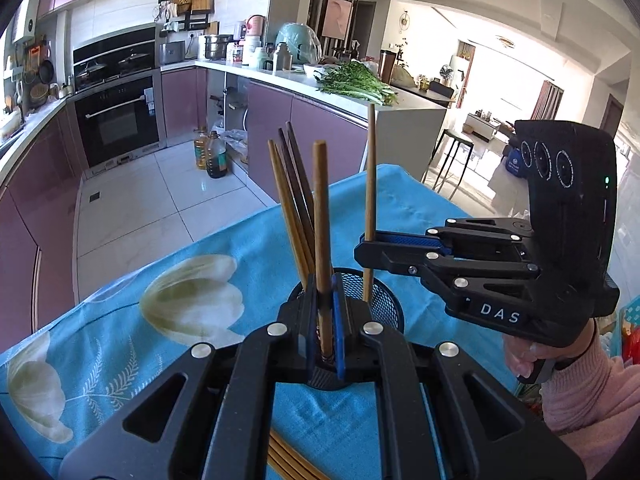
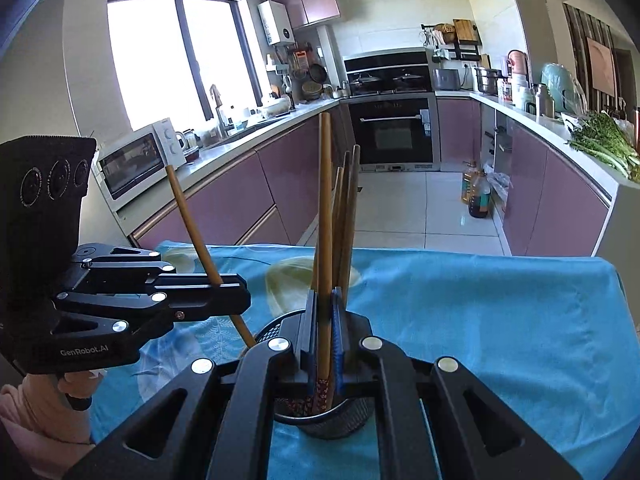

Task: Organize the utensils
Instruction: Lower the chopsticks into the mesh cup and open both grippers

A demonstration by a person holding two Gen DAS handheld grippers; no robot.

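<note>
Each hand has one chopstick pinched upright over the black mesh holder (image 1: 376,300), which stands on the blue flowered cloth of the worktop (image 1: 160,288). The left tool (image 1: 325,320) is closed on a light wooden chopstick (image 1: 321,216), and the right tool (image 1: 366,246) is closed on a thinner-looking one (image 1: 371,184) whose lower end already dips inside the holder's rim. Several chopsticks (image 1: 294,208) lean together in the holder, and a few more (image 1: 288,460) lie on the cloth below the left tool.

To finish this step well, I'd bring both sticks down slowly and keep them near vertical — a tilted tip could catch on the mesh wall or knock the leaning bunch. From the right wrist view the left-hand stick (image 2: 200,248) slants quite a bit, so straightening it first would help. Whether either tip has reached the bottom I can't tell; the holder's inside is mostly hidden. Let go only once each tip rests low in the cup — dropping from height could bounce a stick out or tip the light holder.
</note>
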